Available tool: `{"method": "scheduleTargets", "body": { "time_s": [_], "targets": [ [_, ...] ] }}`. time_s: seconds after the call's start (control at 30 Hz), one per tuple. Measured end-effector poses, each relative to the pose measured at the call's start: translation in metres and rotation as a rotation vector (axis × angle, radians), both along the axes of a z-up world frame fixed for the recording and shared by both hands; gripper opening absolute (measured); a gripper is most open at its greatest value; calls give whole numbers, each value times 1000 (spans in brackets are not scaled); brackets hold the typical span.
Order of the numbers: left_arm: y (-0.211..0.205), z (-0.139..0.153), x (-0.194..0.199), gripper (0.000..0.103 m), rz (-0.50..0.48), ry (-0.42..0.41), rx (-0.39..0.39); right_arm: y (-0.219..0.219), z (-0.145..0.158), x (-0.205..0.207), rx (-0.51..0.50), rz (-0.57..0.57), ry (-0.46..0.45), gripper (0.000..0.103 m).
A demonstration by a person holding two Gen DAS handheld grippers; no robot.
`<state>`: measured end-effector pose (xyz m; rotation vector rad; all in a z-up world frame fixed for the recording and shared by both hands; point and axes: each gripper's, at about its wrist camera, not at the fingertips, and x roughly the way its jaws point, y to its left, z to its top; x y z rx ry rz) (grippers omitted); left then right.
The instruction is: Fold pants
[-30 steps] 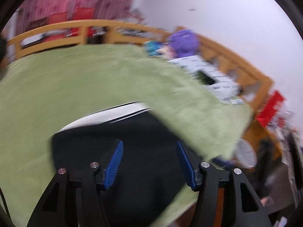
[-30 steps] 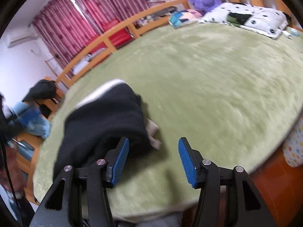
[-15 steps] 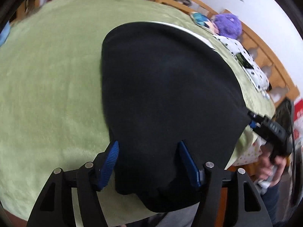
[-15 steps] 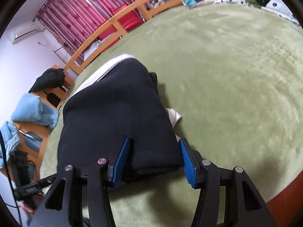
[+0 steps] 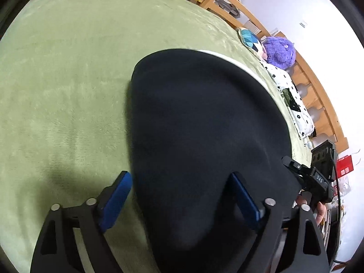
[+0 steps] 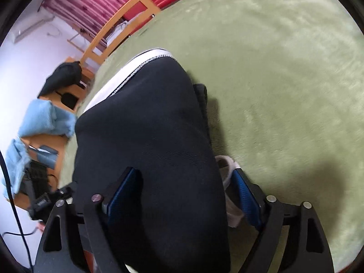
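The black pants (image 5: pixel 204 125) with a white side stripe lie folded on the green blanket (image 5: pixel 68 68). My left gripper (image 5: pixel 182 195) is open, its blue pads either side of the near left corner of the fabric. The pants also show in the right wrist view (image 6: pixel 147 136). My right gripper (image 6: pixel 184 195) is open around the near right end of the pants, with a white pocket lining (image 6: pixel 227 173) by its right pad. The right gripper also shows at the right edge of the left wrist view (image 5: pixel 304 179).
The green blanket (image 6: pixel 284 68) covers a bed with a wooden frame (image 5: pixel 318 95). A purple plush (image 5: pixel 281 52), a blue cushion (image 5: pixel 250 42) and a spotted pillow (image 5: pixel 293 104) lie at the head. Blue towels (image 6: pixel 43 120) and a black garment (image 6: pixel 61 77) sit on furniture beside the bed.
Both grippers have come down and forward over the near edge of the pants, which now fill the gap between each pair of pads. Jaws stay open.
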<state>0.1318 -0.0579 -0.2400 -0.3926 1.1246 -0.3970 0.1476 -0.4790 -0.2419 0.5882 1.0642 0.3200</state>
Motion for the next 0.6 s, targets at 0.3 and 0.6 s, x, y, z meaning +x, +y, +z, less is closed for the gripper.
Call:
{"method": "scheduleTargets", "body": {
  "time_s": [0.3, 0.6],
  "targets": [
    [-11, -4, 15, 30, -24, -22, -109, 16, -8, 0, 41, -18, -10, 65],
    [42, 68, 26, 21, -37, -177, -108, 55, 54, -19, 41, -77, -175, 28]
  ]
}}
